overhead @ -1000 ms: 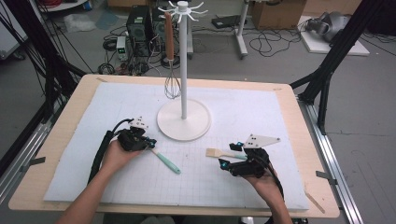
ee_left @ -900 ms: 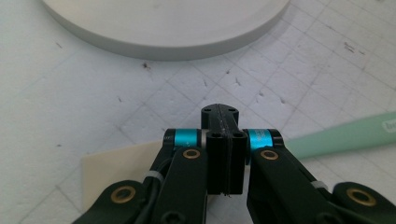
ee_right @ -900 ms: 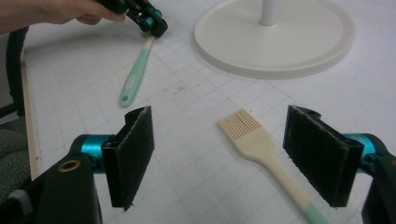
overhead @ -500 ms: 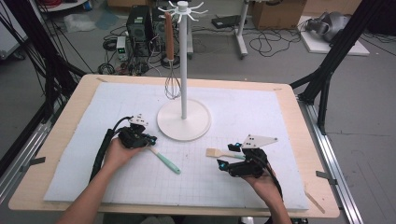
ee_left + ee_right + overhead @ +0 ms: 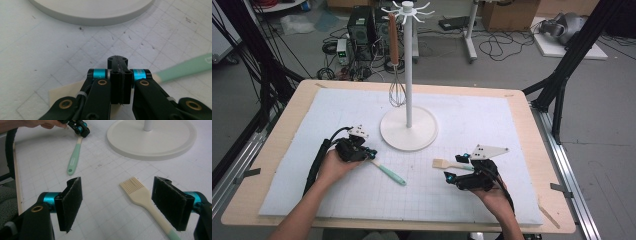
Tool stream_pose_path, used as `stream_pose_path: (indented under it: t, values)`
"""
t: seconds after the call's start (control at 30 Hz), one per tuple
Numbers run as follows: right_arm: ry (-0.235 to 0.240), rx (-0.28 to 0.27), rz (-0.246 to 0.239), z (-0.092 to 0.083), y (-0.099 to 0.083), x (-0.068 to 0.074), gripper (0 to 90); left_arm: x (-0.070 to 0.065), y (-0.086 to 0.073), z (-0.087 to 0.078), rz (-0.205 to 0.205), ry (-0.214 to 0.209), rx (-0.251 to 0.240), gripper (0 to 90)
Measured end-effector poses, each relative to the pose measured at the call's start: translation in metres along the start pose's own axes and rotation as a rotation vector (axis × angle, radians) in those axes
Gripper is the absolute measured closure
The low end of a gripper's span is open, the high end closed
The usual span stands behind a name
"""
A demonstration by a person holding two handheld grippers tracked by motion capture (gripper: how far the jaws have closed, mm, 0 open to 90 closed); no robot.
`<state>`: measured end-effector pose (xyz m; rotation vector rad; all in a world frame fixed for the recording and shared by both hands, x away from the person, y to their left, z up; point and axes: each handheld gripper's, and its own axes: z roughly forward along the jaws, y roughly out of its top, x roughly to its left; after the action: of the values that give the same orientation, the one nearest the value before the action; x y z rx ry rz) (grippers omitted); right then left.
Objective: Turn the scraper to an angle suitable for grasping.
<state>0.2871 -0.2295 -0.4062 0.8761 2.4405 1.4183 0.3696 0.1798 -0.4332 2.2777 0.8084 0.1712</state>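
On the white gridded worktop (image 5: pixel 492 125), the left hand-held gripper (image 5: pixel 371 153) is pressed together at the spatula's (image 5: pixel 388 172) cream end, near the stand's base (grip unclear). The right hand-held gripper (image 5: pixel 117 203), spread, straddles the brush (image 5: pixel 140 195); next, squeeze its handle.

white stand base (image 5: pixel 408 128) blocks the mat just ahead of the left gripper (image 5: pixel 371 152), a whisk (image 5: pixel 396 92) hanging over its far edge. open mat (image 5: pixel 337 200) lies between the right gripper (image 5: pixel 456 167) jaws beside the brush (image 5: pixel 140 193).
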Motion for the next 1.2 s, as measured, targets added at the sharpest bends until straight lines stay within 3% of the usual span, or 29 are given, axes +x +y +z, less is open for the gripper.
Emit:
stream_pose_path:
  t: [0.73,1.2]
  values:
    - [0.01,0.009,-0.001,0.004,0.0,0.001,23.6,-0.007,-0.001,-0.002,0.019,-0.019,0.028,89.2]
    - [0.012,0.02,-0.001,0.006,0.0,0.002,23.6,-0.012,-0.015,-0.014,0.029,-0.037,0.03,89.2]
